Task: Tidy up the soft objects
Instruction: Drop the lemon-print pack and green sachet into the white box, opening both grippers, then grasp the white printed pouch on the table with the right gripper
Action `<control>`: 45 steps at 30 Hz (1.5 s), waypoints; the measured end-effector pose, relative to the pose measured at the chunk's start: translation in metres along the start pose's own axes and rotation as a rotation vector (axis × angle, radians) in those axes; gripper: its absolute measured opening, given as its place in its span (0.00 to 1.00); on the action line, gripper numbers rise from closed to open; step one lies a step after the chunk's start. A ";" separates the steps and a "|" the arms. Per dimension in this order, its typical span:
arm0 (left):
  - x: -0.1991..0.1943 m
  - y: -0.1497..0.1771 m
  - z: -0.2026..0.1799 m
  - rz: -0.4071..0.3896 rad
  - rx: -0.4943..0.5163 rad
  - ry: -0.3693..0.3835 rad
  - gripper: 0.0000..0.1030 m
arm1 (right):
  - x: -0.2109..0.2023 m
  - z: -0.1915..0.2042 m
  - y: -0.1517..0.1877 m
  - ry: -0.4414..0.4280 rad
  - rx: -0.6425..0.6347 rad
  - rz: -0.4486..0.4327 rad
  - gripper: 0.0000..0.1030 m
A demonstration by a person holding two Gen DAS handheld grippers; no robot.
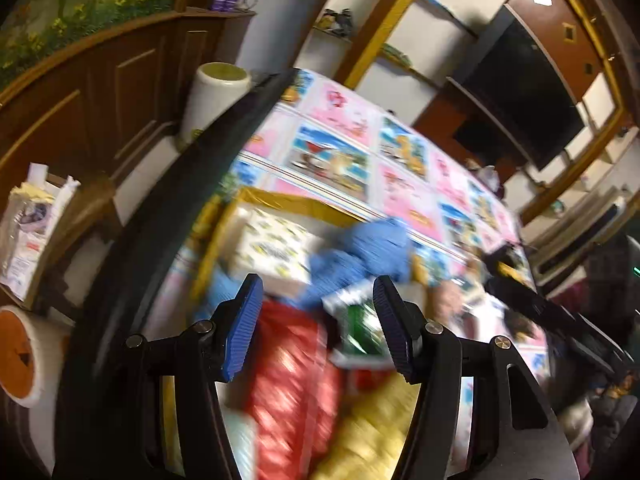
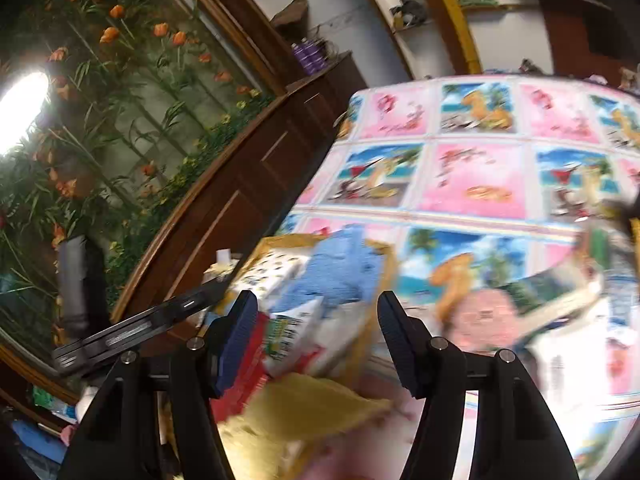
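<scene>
Left wrist view first: left gripper point(image 1: 318, 320) spread wide, nothing between the blue ribbed pads point(image 1: 242, 330), just hovering over the pile. Directly below, a red shiny fabric bundle point(image 1: 288, 392) and a yellow fuzzy cloth point(image 1: 368, 432), with a crumpled blue towel-like cloth point(image 1: 360, 252) further ahead, draped over the edge of a yellow-rimmed cardboard box point(image 1: 280, 200). A white folded cloth with small yellow prints point(image 1: 272, 244) sitting inside that box. All of it on the cartoon-panel pink and blue bedsheet point(image 1: 400, 184).

Handling guess: light, floppy, no stiffness, so probably best pinched at a bunched fold or thick ridge rather than a flat edge. Red one looks slick, might slide out of the pads. Nothing fragile.

Right wrist view: right gripper point(image 2: 318, 330) also wide open and empty, aimed at the same heap from the other side. Yellow cloth point(image 2: 304, 412) right under it, blue cloth point(image 2: 340, 268) beyond, box rim point(image 2: 280, 242) visible.

Hard to read: heavy motion blur in both views. Green and white printed thing point(image 1: 356, 320) in the middle could be a packet or cloth, can't tell. Box depth and lower contents hidden. Left gripper's black body point(image 2: 132, 330) cuts across the right view's left side.
</scene>
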State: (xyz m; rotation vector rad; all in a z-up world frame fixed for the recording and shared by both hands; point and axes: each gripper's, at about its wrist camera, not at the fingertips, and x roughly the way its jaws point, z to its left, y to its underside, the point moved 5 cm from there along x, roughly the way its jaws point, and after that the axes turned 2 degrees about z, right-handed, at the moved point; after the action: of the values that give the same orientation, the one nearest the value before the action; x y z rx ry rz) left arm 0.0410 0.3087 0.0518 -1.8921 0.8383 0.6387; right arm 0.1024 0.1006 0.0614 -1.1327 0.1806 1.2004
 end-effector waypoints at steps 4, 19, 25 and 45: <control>-0.036 0.036 -0.038 -0.035 0.055 0.091 0.56 | -0.032 -0.045 -0.003 0.198 -0.018 -0.059 0.61; -0.048 0.117 -0.097 -0.030 0.148 0.190 0.56 | 0.047 -0.118 -0.014 0.550 -0.053 0.155 0.61; -0.039 0.128 -0.087 -0.009 0.114 0.177 0.56 | 0.031 -0.113 0.020 0.631 -0.167 0.206 0.60; -0.026 0.171 -0.141 0.072 0.200 0.158 0.56 | -0.133 -0.125 0.125 0.301 -0.076 0.064 0.70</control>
State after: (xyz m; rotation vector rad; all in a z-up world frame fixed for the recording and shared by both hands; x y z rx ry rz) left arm -0.0959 0.1335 0.0374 -1.7524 1.0363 0.4345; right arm 0.0009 -0.0897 0.0131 -1.3813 0.4055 1.0948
